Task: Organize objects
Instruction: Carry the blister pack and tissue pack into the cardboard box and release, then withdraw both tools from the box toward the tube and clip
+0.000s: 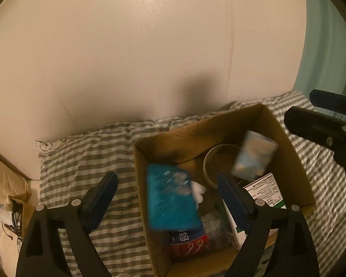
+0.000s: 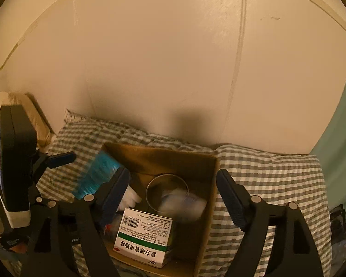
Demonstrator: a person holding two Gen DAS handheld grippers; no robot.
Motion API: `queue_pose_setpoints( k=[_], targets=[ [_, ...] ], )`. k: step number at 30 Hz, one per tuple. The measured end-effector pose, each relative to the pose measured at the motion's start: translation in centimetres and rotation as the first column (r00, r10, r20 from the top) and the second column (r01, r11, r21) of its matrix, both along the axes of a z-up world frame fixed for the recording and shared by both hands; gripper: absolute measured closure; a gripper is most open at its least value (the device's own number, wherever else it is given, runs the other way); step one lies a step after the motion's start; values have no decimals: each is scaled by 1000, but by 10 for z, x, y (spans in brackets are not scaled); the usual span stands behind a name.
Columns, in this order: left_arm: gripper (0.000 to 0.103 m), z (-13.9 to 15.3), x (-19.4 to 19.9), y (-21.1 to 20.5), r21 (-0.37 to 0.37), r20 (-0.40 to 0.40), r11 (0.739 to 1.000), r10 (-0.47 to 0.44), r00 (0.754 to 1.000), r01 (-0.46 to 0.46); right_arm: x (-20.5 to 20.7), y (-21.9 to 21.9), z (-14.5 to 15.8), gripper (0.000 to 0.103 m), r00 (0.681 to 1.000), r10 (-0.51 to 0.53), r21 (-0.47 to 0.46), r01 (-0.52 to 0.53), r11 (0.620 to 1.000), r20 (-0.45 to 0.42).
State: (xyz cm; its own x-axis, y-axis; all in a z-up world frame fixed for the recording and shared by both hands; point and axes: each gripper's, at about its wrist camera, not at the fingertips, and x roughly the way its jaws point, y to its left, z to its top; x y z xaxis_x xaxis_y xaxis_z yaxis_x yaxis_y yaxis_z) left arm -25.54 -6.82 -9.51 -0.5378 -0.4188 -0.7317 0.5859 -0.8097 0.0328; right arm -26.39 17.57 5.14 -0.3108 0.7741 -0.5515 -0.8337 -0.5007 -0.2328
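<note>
An open cardboard box (image 1: 286,147) sits on a grey striped bedsheet (image 1: 92,152). A blurred blue packet (image 1: 170,198) hangs between my open left gripper's (image 1: 168,191) fingers, over the box, touching neither pad. A blurred pale pack (image 1: 253,154) is in mid-air over a round bowl (image 1: 216,159). In the box lie a red and blue pack (image 1: 189,242) and a green and white medicine box (image 2: 145,235). My right gripper (image 2: 173,194) is open and empty above the box (image 2: 212,184); the pale pack (image 2: 184,203) blurs below it.
A cream wall (image 1: 150,46) rises behind the bed. A tan pillow (image 1: 4,180) lies at the left. A green curtain (image 1: 327,46) hangs at the right. The bedsheet (image 2: 276,180) spreads on both sides of the box.
</note>
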Motion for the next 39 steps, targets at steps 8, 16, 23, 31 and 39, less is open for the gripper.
queue_pose_setpoints(
  k=[8, 16, 23, 31, 39],
  targets=[
    [9, 46, 46, 1, -18, -79, 998, 63, 995, -65, -3, -52, 44, 21, 1000, 8, 91, -6, 996, -20],
    [8, 94, 122, 18, -46, -187, 994, 84, 979, -94, -20, -136, 85, 18, 998, 55, 182, -60, 982, 32],
    [8, 94, 179, 17, -51, -188, 992, 101, 977, -112, -23, -195, 72, 18, 996, 82, 142, -87, 986, 43],
    [8, 34, 213, -4, -17, -62, 979, 202, 977, -203, -32, -194, 14, 18, 994, 73, 65, -79, 995, 83],
    [8, -43, 215, -22, 35, 55, 976, 212, 976, -214, -35, -148, -55, 18, 981, 56, -72, -43, 996, 187]
  ],
)
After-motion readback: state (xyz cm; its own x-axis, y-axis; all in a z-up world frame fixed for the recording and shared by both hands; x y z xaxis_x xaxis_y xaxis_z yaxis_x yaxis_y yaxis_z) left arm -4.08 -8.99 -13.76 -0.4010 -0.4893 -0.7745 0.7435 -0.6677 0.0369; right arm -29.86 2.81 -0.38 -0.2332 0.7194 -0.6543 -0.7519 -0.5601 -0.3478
